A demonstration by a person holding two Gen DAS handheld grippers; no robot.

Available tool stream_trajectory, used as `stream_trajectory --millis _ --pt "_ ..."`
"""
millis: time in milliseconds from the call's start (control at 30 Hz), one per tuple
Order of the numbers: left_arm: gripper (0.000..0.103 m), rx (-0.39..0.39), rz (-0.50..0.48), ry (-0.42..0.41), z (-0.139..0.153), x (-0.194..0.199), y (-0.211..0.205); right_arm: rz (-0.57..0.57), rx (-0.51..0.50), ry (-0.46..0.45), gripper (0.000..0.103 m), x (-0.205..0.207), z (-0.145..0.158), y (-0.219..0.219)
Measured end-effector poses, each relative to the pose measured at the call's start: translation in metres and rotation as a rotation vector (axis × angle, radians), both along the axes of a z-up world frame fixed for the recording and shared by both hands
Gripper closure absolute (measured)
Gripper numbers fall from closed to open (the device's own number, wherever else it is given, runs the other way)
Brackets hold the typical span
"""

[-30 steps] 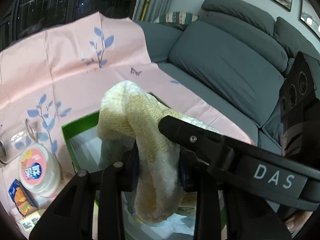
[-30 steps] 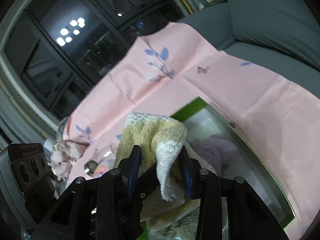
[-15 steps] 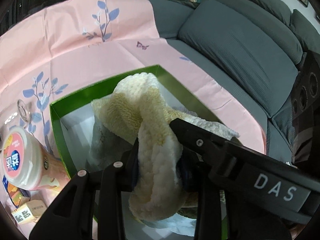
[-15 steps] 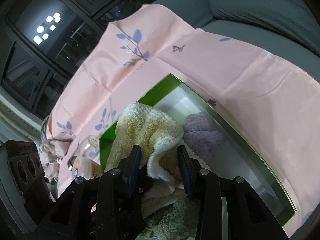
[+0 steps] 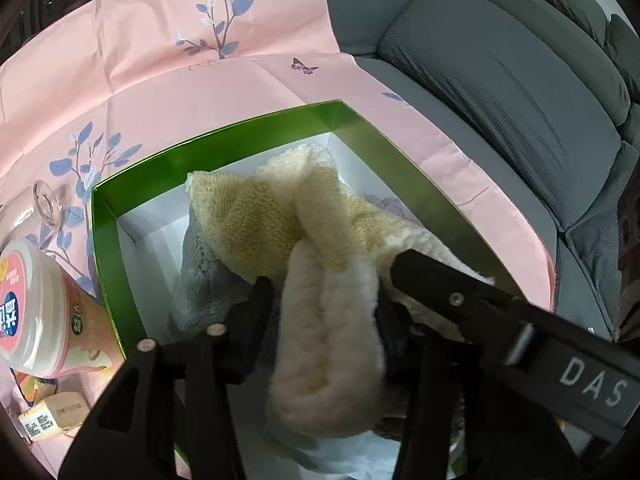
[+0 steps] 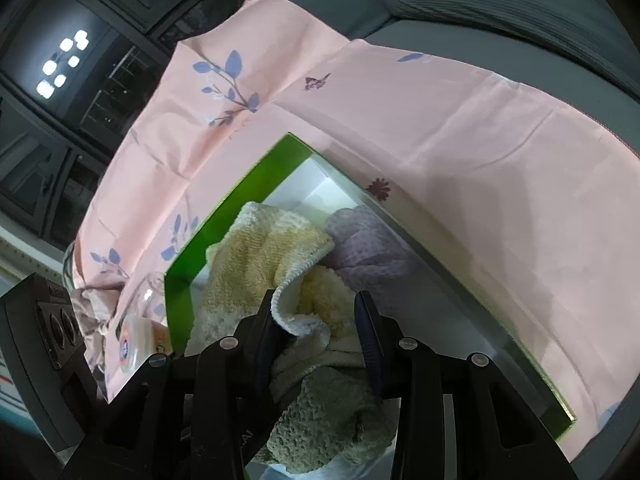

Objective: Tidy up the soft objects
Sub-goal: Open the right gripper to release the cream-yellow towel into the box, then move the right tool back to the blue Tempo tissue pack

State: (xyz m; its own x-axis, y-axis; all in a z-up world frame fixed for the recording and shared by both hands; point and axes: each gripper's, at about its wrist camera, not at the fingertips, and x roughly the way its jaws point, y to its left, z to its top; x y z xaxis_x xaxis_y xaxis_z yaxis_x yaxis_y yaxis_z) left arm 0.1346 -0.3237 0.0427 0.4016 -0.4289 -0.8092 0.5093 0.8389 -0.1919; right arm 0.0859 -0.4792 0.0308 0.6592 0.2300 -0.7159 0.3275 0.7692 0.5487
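Yellow towel (image 5: 280, 232) inside green box (image 5: 105, 240) walls

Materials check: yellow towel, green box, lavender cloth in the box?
Yellow towel: looks like terry cotton, looped fuzzy pile, matte.
Green box: likely coated cardboard; glossy green walls, crisp folded corners, white inside.
Lavender cloth: probably waffle-weave fabric; small grid texture shows. Fibre cannot be told.
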Motion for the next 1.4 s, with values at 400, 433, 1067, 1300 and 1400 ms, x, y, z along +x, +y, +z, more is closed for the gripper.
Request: stream_trajectory --millis 400,433,1067,1300,1400 --pt "0.037 -0.007 0.032 -0.127 0.024 -0.020 0.012 0.038 0.015 -0.072 0.060 -0.014 0.013 -0.005" --pt "0.037 -0.014 0.029 -0.133 0.027 -0.021 0.014 0.029 0.010 -0.078 0.058 -0.016 0.014 -0.005" --pt "0.012 -0.118 0.060 -0.206 0.063 -0.076 0.091 0.023 -0.078 -0.184 0.017 -0.051 0.048 0.011" --pt "0.001 -0.144 0.094 -0.257 0.066 -0.094 0.129 0.045 -0.139 -0.202 0.017 -0.055 0.059 0.030" --pt "0.001 -0.121 0.158 -0.278 0.063 -0.098 0.152 0.069 -0.196 -0.198 0.017 -0.055 0.066 0.046"
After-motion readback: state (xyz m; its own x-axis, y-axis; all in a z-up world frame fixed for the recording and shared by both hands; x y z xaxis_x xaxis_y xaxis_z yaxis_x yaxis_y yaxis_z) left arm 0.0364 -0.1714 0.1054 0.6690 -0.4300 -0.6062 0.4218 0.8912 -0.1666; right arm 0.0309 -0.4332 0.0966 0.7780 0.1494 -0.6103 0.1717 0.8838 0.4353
